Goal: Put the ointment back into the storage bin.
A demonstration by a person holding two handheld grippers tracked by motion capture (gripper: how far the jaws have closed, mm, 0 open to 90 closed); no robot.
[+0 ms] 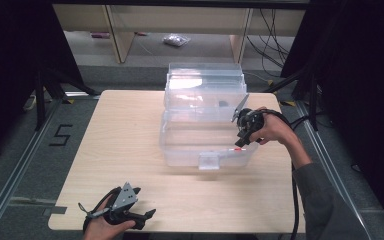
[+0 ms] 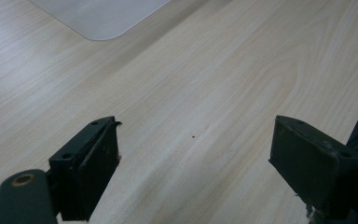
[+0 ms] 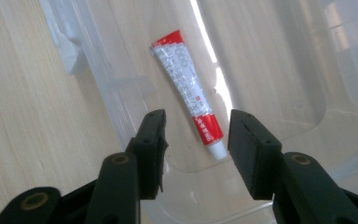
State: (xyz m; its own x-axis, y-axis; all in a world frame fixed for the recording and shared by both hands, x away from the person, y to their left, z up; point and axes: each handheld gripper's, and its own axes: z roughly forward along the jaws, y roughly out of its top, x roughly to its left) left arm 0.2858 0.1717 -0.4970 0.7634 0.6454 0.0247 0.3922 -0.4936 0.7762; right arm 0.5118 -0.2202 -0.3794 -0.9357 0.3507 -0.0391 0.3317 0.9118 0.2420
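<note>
A clear plastic box (image 1: 190, 150) stands on the wooden table (image 1: 125, 130), its lid (image 1: 205, 80) raised at the back. A red and white tube (image 3: 189, 88) lies inside the box near its front wall (image 3: 98, 70); from above the tube (image 1: 238, 149) shows as a small red mark at the front right. My right gripper (image 3: 196, 135) hangs over it, open, and the tube's cap end sits in the gap with neither pad touching it. A hand holds this right gripper (image 1: 243, 139) above the box's right end. My left gripper (image 2: 193, 144) is open over bare wood, and the high view places the left gripper (image 1: 147, 216) at the table's front edge.
A rounded corner of the box (image 2: 98, 18) shows far ahead in the left gripper view. Black cables trail from both grippers. Past the table's left edge the floor carries a taped figure 5 (image 1: 60, 135), and shelving (image 1: 120, 30) stands beyond the far edge.
</note>
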